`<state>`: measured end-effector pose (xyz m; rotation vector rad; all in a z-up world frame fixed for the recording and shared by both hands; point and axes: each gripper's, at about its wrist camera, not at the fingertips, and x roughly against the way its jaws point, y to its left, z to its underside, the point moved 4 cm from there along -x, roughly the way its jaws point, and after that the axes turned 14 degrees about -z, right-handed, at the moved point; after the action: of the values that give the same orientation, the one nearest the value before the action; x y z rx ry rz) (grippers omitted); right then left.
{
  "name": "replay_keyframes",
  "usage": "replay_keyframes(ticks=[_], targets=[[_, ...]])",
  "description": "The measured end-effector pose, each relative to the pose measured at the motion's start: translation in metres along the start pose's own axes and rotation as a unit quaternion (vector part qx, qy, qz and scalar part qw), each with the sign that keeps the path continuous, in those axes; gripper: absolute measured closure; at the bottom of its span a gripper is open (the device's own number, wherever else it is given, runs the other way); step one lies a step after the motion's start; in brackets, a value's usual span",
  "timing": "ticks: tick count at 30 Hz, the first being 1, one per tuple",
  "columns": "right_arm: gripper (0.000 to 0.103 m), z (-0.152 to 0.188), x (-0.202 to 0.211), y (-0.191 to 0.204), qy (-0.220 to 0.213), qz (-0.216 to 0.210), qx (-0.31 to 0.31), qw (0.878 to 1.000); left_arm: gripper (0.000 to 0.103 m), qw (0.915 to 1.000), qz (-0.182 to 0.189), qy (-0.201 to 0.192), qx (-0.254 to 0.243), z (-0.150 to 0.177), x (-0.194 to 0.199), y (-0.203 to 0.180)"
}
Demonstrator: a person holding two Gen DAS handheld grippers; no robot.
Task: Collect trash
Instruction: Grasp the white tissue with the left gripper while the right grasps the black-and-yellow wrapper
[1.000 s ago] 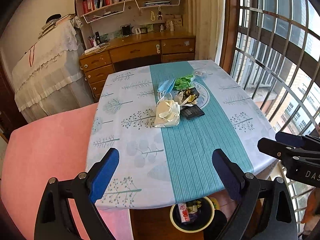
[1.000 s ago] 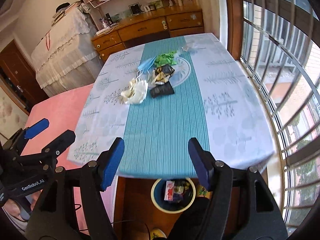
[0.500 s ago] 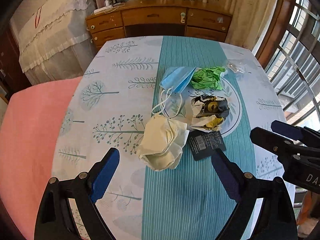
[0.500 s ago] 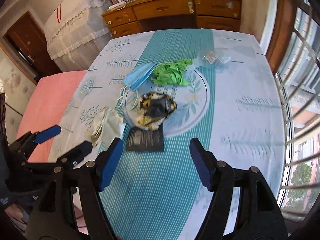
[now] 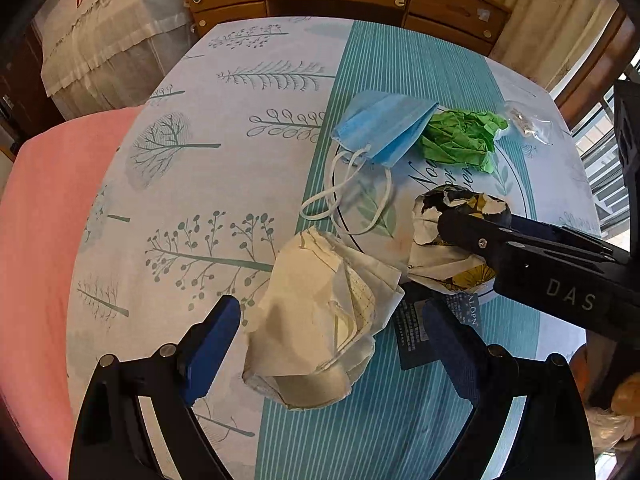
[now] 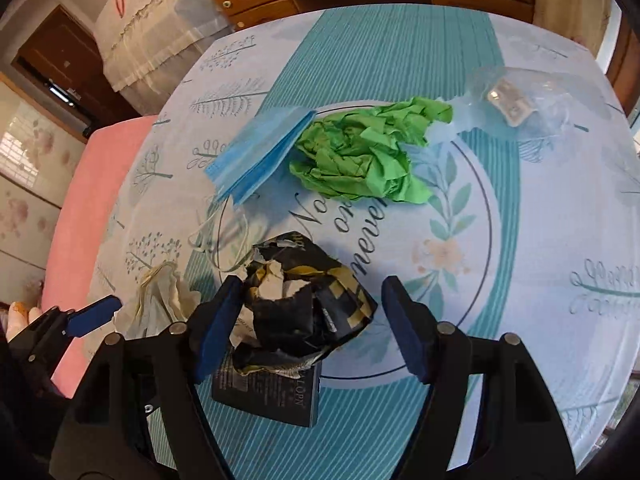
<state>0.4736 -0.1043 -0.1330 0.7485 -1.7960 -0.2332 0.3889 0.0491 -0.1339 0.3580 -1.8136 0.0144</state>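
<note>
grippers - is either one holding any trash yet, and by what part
Nothing is held. The left gripper is open around the cream crumpled paper; the right gripper is open around the black-and-yellow wrapper.

- Left hand-held gripper (image 5: 332, 340): jaws spread wide, blue fingers angled down and forward.
- Right hand-held gripper (image 6: 312, 320): jaws wide apart, reaching in just beside the left.
</note>
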Motion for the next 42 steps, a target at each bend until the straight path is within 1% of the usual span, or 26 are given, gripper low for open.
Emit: replay_keyframes(ticks=[2,7,8,9,11,12,14,16,17,18,19,21,23,24,29,35,39,42], targets=[[0.045,0.001,-0.001,0.0,-0.001,-0.007,0.007,1.0,0.009,1.0,-0.001,0.009,-0.004,0.0,-0.007,-0.006],[0.047,0.003,-0.001,-0.007,-0.001,-0.027,-0.008,1.0,0.009,0.9996,-0.01,0.025,-0.007,-0.001,-0.024,-0.016],[0.047,0.004,-0.001,-0.009,-0.002,-0.03,-0.01,0.999,0.012,0.9996,-0.011,0.026,-0.004,-0.001,-0.026,-0.017],[0.047,0.005,0.0,-0.01,-0.003,-0.031,-0.011,0.999,0.019,0.9996,-0.008,0.028,0.001,-0.002,-0.029,-0.016],[0.048,0.007,0.003,-0.011,-0.004,-0.034,-0.01,0.999,0.028,0.9995,-0.011,0.029,0.01,-0.004,-0.032,-0.013],[0.048,0.008,0.003,-0.011,-0.005,-0.035,-0.01,0.999,0.03,0.9995,-0.009,0.028,0.015,-0.005,-0.033,-0.011],[0.048,0.01,0.005,-0.011,-0.007,-0.036,-0.01,0.999,0.032,0.9993,0.003,0.028,0.025,-0.007,-0.034,-0.008],[0.049,0.012,0.006,-0.01,-0.012,-0.035,-0.01,0.999,0.035,0.9994,0.003,0.024,0.025,-0.007,-0.034,-0.007],[0.05,0.013,0.007,-0.008,-0.014,-0.034,-0.01,0.999,0.04,0.9996,0.0,0.017,0.021,-0.007,-0.032,-0.009],[0.05,0.013,0.008,-0.007,-0.016,-0.032,-0.009,0.999,0.049,0.9999,-0.005,0.008,0.014,-0.007,-0.029,-0.009],[0.051,0.014,0.009,-0.006,-0.019,-0.03,-0.008,0.999,0.055,0.9999,-0.005,-0.002,0.009,-0.008,-0.024,-0.008],[0.052,0.016,0.014,-0.004,-0.024,-0.026,-0.007,0.999,0.075,0.9997,-0.011,-0.022,0.0,-0.01,-0.013,-0.01],[0.053,0.018,0.021,0.0,-0.031,-0.021,-0.005,0.999,0.083,0.9993,-0.017,-0.032,-0.003,-0.011,-0.003,-0.008],[0.053,0.02,0.025,0.002,-0.035,-0.017,-0.003,0.999,0.085,0.9993,-0.015,-0.036,-0.002,-0.01,0.0,-0.005],[0.054,0.025,0.042,0.022,-0.057,0.007,0.007,0.998,0.089,0.9987,0.019,-0.042,0.022,-0.001,0.019,0.014],[0.054,0.044,0.078,0.064,-0.098,0.045,0.023,0.994,0.089,0.9946,0.064,-0.079,0.022,0.03,0.057,0.039],[0.054,0.072,0.106,0.098,-0.128,0.074,0.018,0.989,0.089,0.9886,0.104,-0.109,0.013,0.059,0.09,0.061],[0.054,0.103,0.124,0.125,-0.147,0.103,0.004,0.984,0.089,0.9826,0.135,-0.127,0.004,0.085,0.113,0.079]])
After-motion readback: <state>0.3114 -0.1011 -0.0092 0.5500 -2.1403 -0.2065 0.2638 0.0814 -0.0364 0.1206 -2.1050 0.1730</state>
